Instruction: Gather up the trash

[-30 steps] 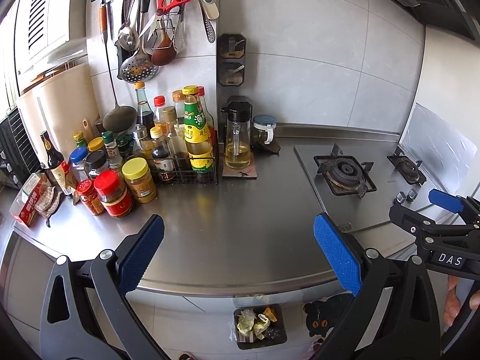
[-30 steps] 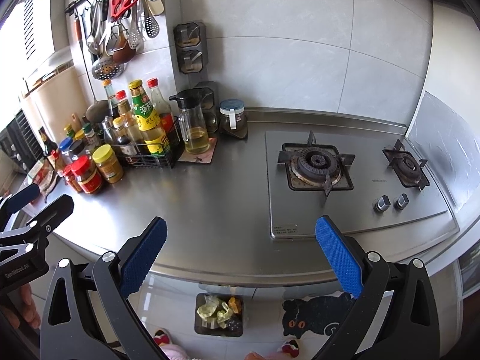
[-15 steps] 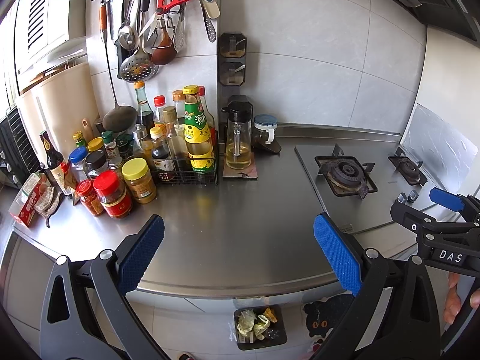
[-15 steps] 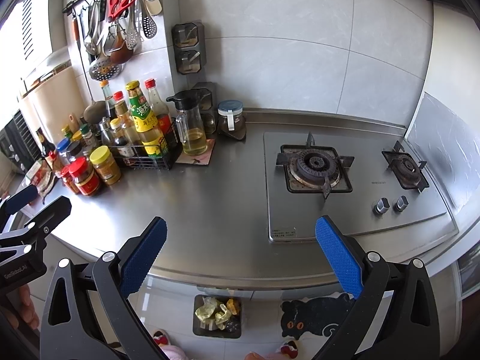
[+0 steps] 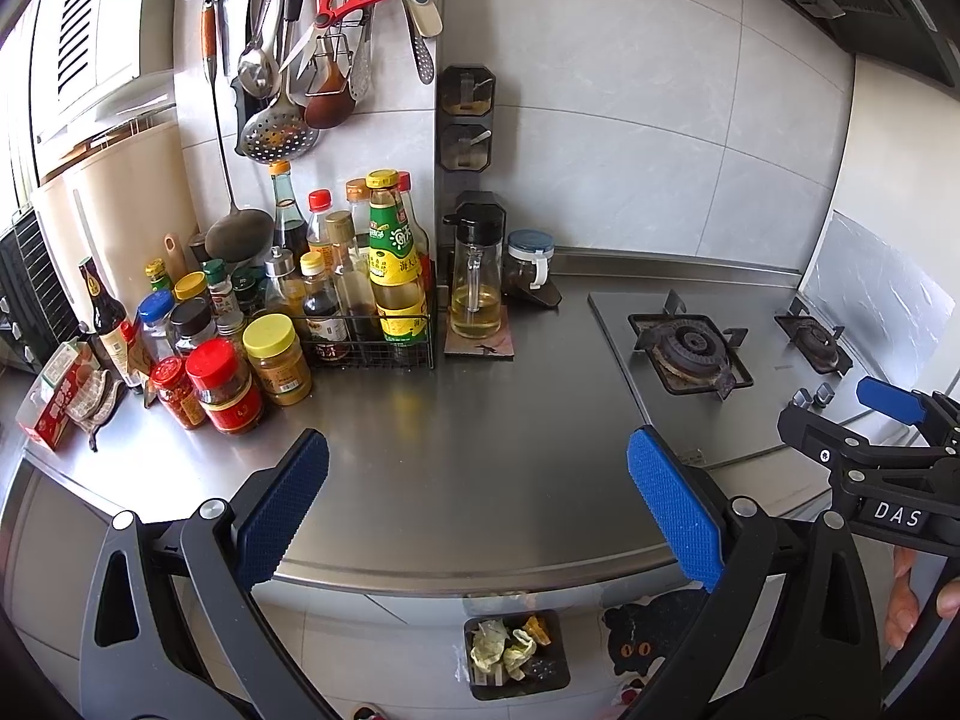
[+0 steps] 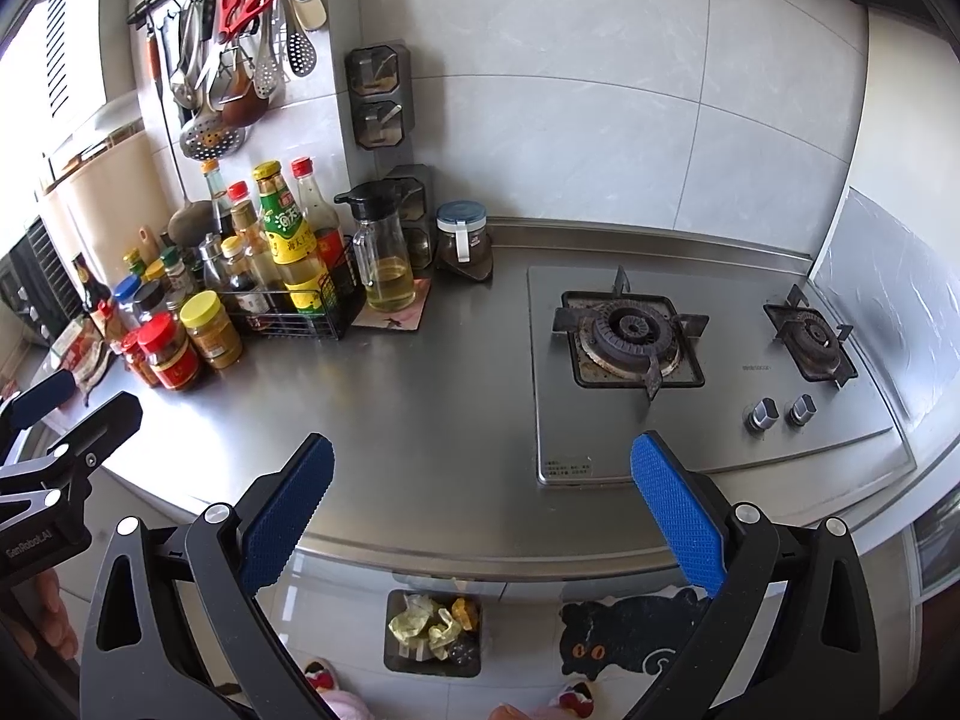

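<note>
The left gripper point(image 5: 477, 507) is spread wide, its blue pads point(image 5: 282, 507) holding and touching nothing, above the front edge of the steel counter point(image 5: 468, 420). The right gripper point(image 6: 480, 510) is equally wide apart and empty. On the floor at six o'clock, a dark trash bin point(image 6: 433, 633) holds crumpled yellowish wrappers point(image 6: 414, 621), beside a black cat mat point(image 6: 630, 630) at five o'clock.

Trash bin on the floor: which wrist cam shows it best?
Right wrist. The trash bin sits whole between the open fingers, crumpled yellow-green scraps clear. In the left wrist view the bin is also whole, but lies nearer the bottom edge.
</note>
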